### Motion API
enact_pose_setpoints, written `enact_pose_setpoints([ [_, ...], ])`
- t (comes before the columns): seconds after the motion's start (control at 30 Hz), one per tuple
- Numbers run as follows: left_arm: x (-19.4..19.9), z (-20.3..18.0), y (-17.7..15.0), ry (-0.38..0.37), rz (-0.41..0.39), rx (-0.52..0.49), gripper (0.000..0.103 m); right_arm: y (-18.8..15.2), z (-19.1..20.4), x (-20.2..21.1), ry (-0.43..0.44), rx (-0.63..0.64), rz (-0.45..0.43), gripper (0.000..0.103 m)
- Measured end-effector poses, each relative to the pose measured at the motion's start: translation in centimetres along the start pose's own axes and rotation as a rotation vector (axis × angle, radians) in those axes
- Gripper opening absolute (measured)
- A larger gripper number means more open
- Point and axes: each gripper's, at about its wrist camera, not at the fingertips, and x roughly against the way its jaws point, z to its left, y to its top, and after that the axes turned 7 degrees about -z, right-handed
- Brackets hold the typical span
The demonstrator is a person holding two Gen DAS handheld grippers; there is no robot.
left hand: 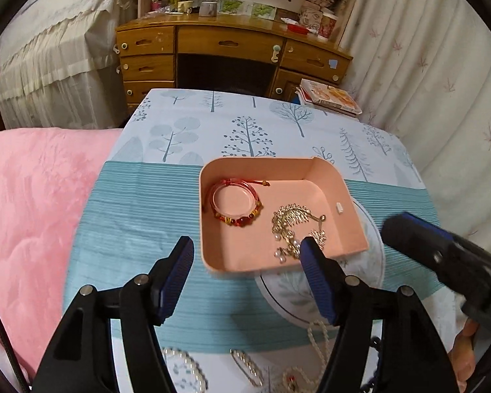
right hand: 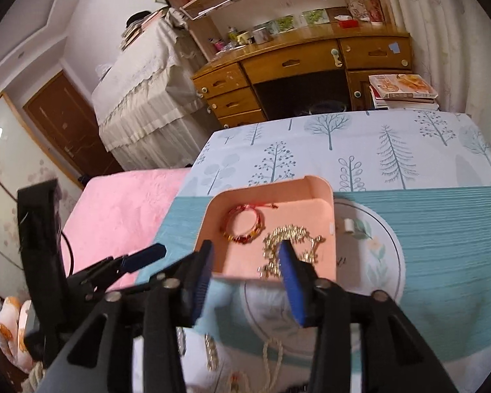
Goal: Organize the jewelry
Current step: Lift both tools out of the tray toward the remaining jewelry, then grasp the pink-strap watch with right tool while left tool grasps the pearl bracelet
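A pink tray (left hand: 353, 226) (right hand: 327, 203) sits on the teal mat. It holds a red beaded bracelet (left hand: 235, 203) (right hand: 244, 224) and a gold leaf necklace (left hand: 294, 221) (right hand: 291, 239). My left gripper (left hand: 247, 250) is open and empty, just in front of the tray's near edge. My right gripper (right hand: 245, 253) is open and empty above the tray's near edge; its body shows in the left wrist view (left hand: 442, 255). Loose pearl strands (left hand: 186, 370) and gold chains (left hand: 317, 337) (right hand: 273, 360) lie on the cloth near me, partly hidden by the fingers.
A round tree-print plate (right hand: 383, 245) lies under and right of the tray. A pink blanket (left hand: 32, 213) is on the left. A wooden desk (left hand: 229, 49) and a stack of books (left hand: 330, 96) stand beyond the tree-print cloth (left hand: 212, 124).
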Motion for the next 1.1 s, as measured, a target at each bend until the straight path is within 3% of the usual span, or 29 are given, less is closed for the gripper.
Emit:
enact_pose_setpoints([
  [0.1,2.1,0.1,-0.5,0.015,-0.033,-0.008,0.073,-0.8,0.2,1.5,-0.031,0.023,0.007,0.062],
  [0.17,3.6,0.3,-0.9,0.045,-0.05,-0.018,0.087,-1.2,0.5,2.3,-0.061,0.047,0.019,0.065],
  [0.33,7.1,1.5,-2.0,0.029,-0.077,-0.01,0.087,-2.7,0.5,4.9,-0.037,0.049,0.002,0.065],
  [0.43,9.0,2.5,-2.9,0.012,-0.092,0.015,0.087,-3.7,0.9,6.0,-0.077,0.07,-0.012,0.065],
  [0.63,11.9,3.4,-5.8,0.053,-0.121,-0.002,0.087,-7.2,4.1,6.9,-0.073,0.223,-0.025,0.065],
  [0.97,13.2,5.1,-10.8,0.149,-0.125,-0.024,0.087,-13.4,8.7,4.5,-0.017,0.436,0.068,0.064],
  [1.1,12.1,6.5,-12.5,0.153,-0.069,-0.004,0.087,-15.2,8.9,2.5,-0.021,0.455,0.159,0.06],
])
